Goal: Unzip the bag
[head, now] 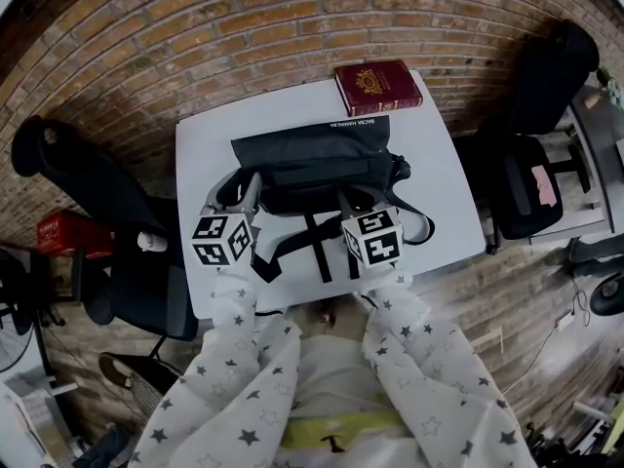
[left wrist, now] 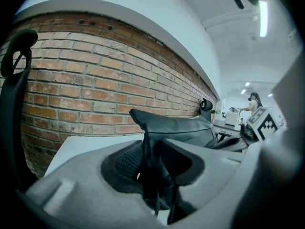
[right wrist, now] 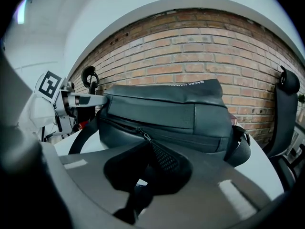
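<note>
Left tongs (left wrist: 153, 162), closed on a pinched fold of fabric at the left end of the bag (left wrist: 178, 128). Right tongs (right wrist: 147, 151), brought almost together on the thin zip pull (right wrist: 143, 137), with the zip (right wrist: 190, 136) seen running along the bag's front face. The bag is laid lengthwise at the middle of the white surface (head: 200, 154), its front turned toward the person. It is judged light and soft. The fabric is readily gathered and would likely be dragged along with the pull unless anchored, so the fold at the bag's end is a fit place for holding. The pull tab is the only fit place for drawing. The tab is small and probably smooth, and might be slipped from the pads. A strap (head: 421, 224) is looped loosely at the right end, where it may be snagged. A book (head: 377, 87) is set at the far edge, apart from the bag. Bare surface is left on both sides of the bag. Chairs (head: 531, 178) are placed off both side edges, and a brick wall (head: 244, 27) is seen behind the far edge.
</note>
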Available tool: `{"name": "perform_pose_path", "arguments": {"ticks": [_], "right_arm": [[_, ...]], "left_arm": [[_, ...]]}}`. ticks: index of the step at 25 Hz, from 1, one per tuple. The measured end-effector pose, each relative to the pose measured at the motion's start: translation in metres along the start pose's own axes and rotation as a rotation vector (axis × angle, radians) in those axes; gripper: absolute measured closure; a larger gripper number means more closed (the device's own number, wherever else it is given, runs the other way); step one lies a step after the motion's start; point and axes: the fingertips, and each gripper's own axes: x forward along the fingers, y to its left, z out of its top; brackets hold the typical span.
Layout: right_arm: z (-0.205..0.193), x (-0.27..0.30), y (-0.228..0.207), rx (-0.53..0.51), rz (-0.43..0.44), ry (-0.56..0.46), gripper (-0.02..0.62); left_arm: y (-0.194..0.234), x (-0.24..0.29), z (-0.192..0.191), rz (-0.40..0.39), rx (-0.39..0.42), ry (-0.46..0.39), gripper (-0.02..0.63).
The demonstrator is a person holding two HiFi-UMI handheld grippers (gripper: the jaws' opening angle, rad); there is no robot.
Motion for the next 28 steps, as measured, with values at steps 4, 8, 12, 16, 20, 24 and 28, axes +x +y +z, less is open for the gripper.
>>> {"name": "perform_pose_path", "arguments": {"ticks": [4, 8, 12, 16, 20, 24, 28], "right_arm": [[-0.001, -0.006, -0.012, 0.013, -0.02, -0.006, 0.577], [-0.001, -0.009, -0.02, 0.012, -0.024, -0.014, 0.577], [-0.001, -0.011, -0.022, -0.001, -0.025, -0.015, 0.577], [-0.002, -0.013, -0.031, -0.002, -0.049, -0.014, 0.578], [-0.004, -0.019, -0.044, 0.012, -0.079, -0.015, 0.578], [-0.007, -0.024, -0.054, 0.022, -0.102, -0.015, 0.578], [-0.009, -0.029, -0.063, 0.033, -0.123, -0.019, 0.578]], "left_arm": [[0.001, 0.0, 0.0, 0.023, -0.003, -0.005, 0.485], [0.001, 0.0, 0.0, 0.051, 0.002, -0.01, 0.485], [0.0, 0.0, 0.0, 0.072, 0.028, -0.003, 0.485], [0.0, 0.0, 0.0, 0.087, 0.028, -0.008, 0.485], [0.001, 0.0, 0.0, 0.099, 0.026, -0.012, 0.485], [0.002, 0.0, 0.0, 0.11, 0.024, -0.014, 0.485], [0.002, 0.001, 0.0, 0.119, 0.026, -0.016, 0.485]]}}
